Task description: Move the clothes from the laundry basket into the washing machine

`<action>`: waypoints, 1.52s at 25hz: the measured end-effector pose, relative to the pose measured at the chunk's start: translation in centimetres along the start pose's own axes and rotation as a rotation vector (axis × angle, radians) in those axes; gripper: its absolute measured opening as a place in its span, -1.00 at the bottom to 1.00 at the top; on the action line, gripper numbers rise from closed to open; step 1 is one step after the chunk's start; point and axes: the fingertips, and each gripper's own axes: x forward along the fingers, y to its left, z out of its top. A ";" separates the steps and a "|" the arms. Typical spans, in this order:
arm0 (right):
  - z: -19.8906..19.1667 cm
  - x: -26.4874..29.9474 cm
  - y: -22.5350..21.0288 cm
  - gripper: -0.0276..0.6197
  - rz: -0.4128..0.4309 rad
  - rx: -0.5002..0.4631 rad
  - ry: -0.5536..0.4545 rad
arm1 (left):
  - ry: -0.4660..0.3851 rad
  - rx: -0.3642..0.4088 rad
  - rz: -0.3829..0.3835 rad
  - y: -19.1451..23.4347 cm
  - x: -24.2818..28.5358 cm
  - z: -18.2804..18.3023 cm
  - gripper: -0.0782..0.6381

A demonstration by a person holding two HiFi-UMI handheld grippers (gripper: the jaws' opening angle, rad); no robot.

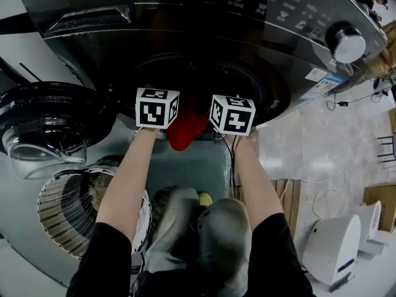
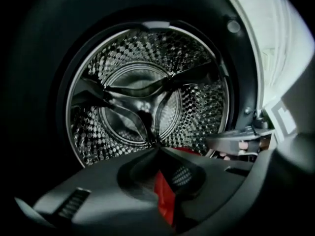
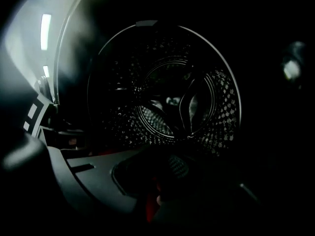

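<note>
A red garment [image 1: 185,129] hangs between my two grippers in front of the washing machine's [image 1: 185,17] round opening. The left gripper [image 1: 157,107] and right gripper [image 1: 232,114] sit side by side, each with its marker cube on top. In the left gripper view the jaws of the left gripper [image 2: 156,149] are closed, with red garment [image 2: 165,200] caught low between them. The empty steel drum [image 2: 147,102] lies straight ahead. The right gripper view is dark: the right gripper [image 3: 188,137] is shut, the red garment [image 3: 150,203] shows under it, and the drum [image 3: 167,97] is beyond.
The machine's door [image 1: 49,122] stands swung open at the left. Below it is the round slatted laundry basket [image 1: 68,209]. The person's knees [image 1: 198,228] are beneath the arms. A white appliance [image 1: 334,240] and cables lie on the floor at right.
</note>
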 end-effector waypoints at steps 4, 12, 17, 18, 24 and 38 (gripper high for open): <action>-0.6 -1.2 0.9 -0.90 0.021 -0.071 0.000 | 0.006 -0.005 0.011 -0.5 -1.0 -0.3 -0.75; 0.9 -4.5 1.4 -0.90 0.063 -0.033 -0.004 | -0.008 -0.053 0.044 -1.1 -4.3 1.1 -0.75; 1.9 -7.6 1.5 -0.90 0.064 -0.023 0.018 | 0.019 -0.075 0.052 -2.2 -6.8 2.3 -0.75; 2.3 -8.3 1.4 -0.90 0.060 -0.011 0.020 | 0.024 -0.078 0.050 -2.5 -7.3 2.7 -0.75; 5.0 -13.1 1.9 -0.91 0.066 0.018 0.001 | 0.053 -0.084 0.044 -4.2 -11.5 4.6 -0.75; 15.3 -25.5 4.0 -0.90 -0.001 0.099 -0.025 | 0.027 -0.064 0.016 -7.0 -23.8 14.0 -0.75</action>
